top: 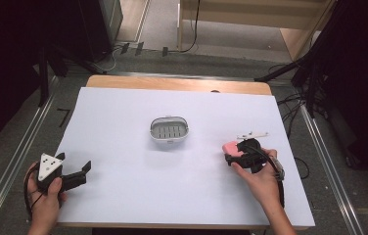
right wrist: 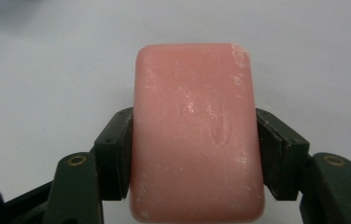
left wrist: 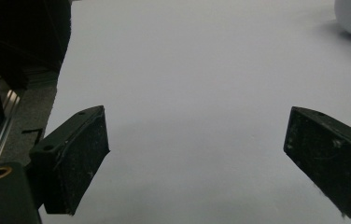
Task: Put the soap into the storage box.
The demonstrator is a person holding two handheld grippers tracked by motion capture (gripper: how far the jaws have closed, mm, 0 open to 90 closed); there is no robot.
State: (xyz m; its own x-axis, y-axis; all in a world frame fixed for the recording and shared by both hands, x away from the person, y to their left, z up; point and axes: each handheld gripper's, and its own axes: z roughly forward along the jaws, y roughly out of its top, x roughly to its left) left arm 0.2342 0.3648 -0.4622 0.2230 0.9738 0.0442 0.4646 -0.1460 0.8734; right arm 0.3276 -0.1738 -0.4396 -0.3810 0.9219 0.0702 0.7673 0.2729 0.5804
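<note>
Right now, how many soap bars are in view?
1. The pink soap is clamped in the right claw at the table's right side; the soap dish at mid-table looks empty.

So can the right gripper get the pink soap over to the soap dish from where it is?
Probably yes: the right gripper is shut on the pink soap, and bare white table lies between it and the soap dish.

soap bar (right wrist: 197, 135): pink, rounded block, scuffed white
place: centre of right gripper view; right of middle in high view
</note>
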